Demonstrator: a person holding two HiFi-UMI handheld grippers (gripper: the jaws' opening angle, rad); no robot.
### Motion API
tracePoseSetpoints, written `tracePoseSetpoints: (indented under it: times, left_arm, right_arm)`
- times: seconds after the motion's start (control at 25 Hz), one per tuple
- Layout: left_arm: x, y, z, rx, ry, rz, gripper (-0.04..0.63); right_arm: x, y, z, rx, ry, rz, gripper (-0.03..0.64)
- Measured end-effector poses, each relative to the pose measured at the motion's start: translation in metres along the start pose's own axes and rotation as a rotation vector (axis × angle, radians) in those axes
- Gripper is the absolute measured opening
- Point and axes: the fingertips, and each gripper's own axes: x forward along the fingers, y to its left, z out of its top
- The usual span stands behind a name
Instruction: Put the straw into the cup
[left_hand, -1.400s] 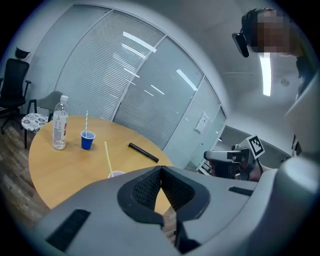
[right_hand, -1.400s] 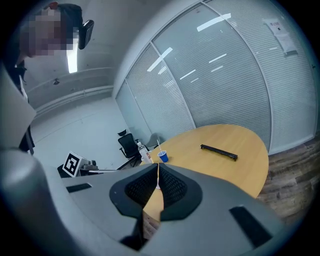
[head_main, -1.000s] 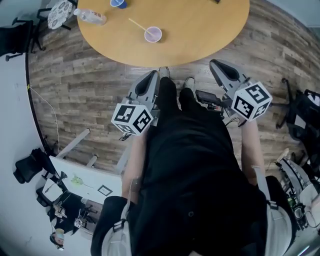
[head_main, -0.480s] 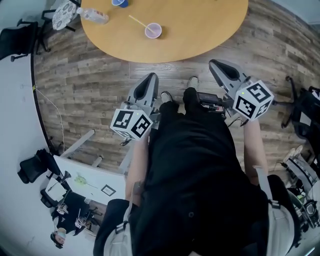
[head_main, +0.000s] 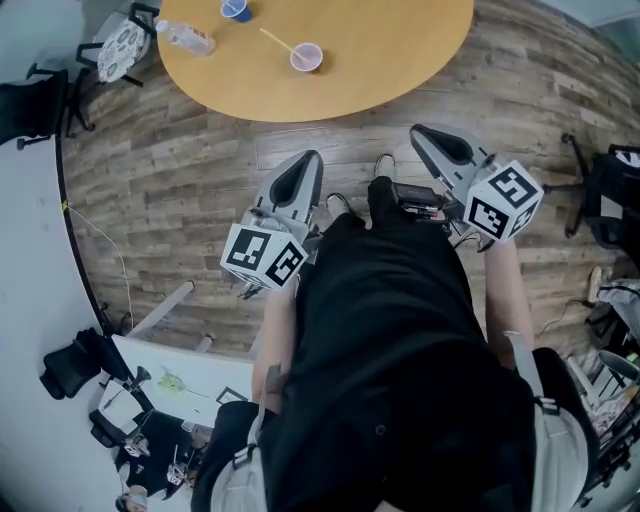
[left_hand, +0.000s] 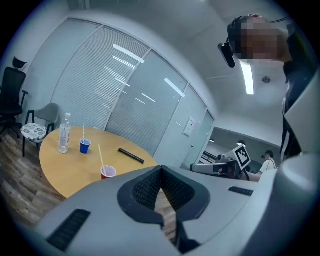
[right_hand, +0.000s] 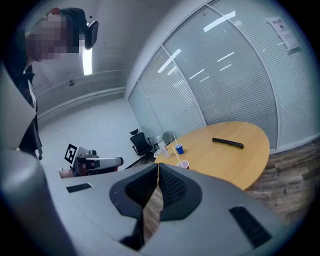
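Observation:
A red cup (head_main: 306, 58) stands on the round wooden table (head_main: 400, 50) with a pale yellow straw (head_main: 273, 40) leaning out of it. The left gripper view shows the same cup (left_hand: 108, 172) and straw (left_hand: 101, 156), and so does the right gripper view, with the cup (right_hand: 183, 164) and straw (right_hand: 175, 153). My left gripper (head_main: 307, 160) and right gripper (head_main: 425, 135) hang over the wooden floor, short of the table's near edge. Both are shut with nothing between their jaws, pads together in the left gripper view (left_hand: 161, 170) and the right gripper view (right_hand: 158, 166).
A blue cup (left_hand: 85, 146) with a striped straw, a clear bottle (left_hand: 64, 135) and a black bar (left_hand: 131, 155) also sit on the table. Chairs (head_main: 120, 45) stand at its far left. A glass wall with blinds (right_hand: 235, 75) lies beyond. My legs fill the space between the grippers.
Both grippers have risen a little and shifted over the floor. The table has slid toward the top left of the head view. Both pairs of jaws stay shut.

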Motion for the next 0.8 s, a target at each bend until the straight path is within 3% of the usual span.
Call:
tracePoseSetpoints:
  times: [0.44,0.8]
  left_arm:
    - [-0.078,0.003,-0.011,0.041,0.013,-0.117,0.012]
    - [-0.121,0.007,-0.028,0.038,0.03,-0.159,0.012]
  right_arm:
    - [0.007,0.101,-0.038,-0.043,0.009,0.004,0.017]
    - [0.005,0.145,-0.056,-0.051,-0.02,-0.026,0.017]
